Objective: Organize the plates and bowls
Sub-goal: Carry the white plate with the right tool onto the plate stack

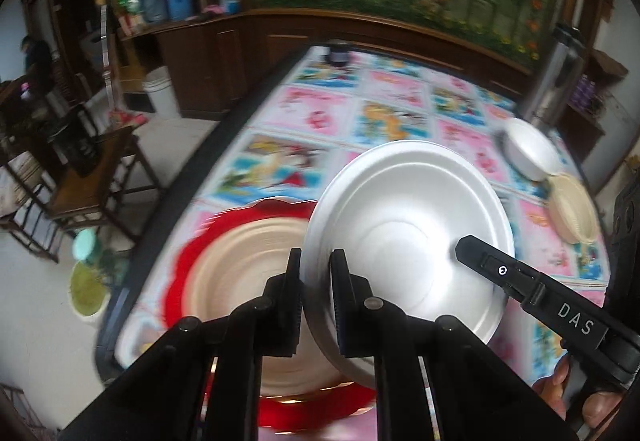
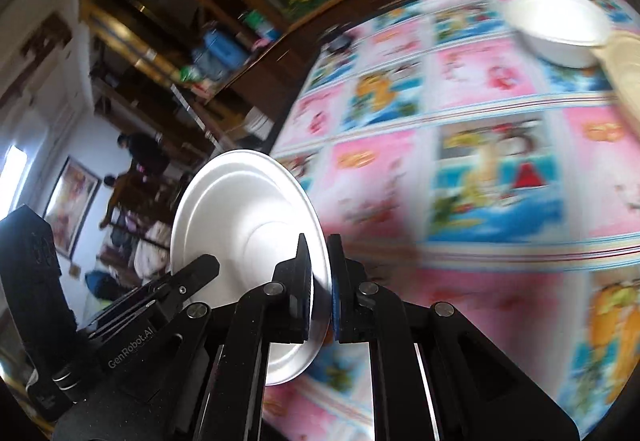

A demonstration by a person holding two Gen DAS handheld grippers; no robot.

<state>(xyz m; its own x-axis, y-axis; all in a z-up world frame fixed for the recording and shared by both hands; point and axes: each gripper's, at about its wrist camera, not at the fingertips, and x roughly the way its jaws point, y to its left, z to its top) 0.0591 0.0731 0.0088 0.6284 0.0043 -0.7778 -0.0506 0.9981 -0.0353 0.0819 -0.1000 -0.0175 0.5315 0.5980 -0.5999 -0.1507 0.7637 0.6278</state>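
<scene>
Both tongs pinch the white plate's rim: the left tongs (image 1: pixel 316 301) on its near-left edge, the right tongs (image 2: pixel 320 281) on the opposite edge. The white plate (image 1: pixel 408 237) is tilted in the air above the worktop (image 1: pixel 320 113). Just left of the plate, partly behind it, a beige plate (image 1: pixel 248 253) lies on a red tray (image 1: pixel 184 269). Well behind the plate sits a white bowl (image 1: pixel 528 149), touching another beige dish (image 1: pixel 572 209) cut off by the picture's edge. The patterned cloth is blurred.
</scene>
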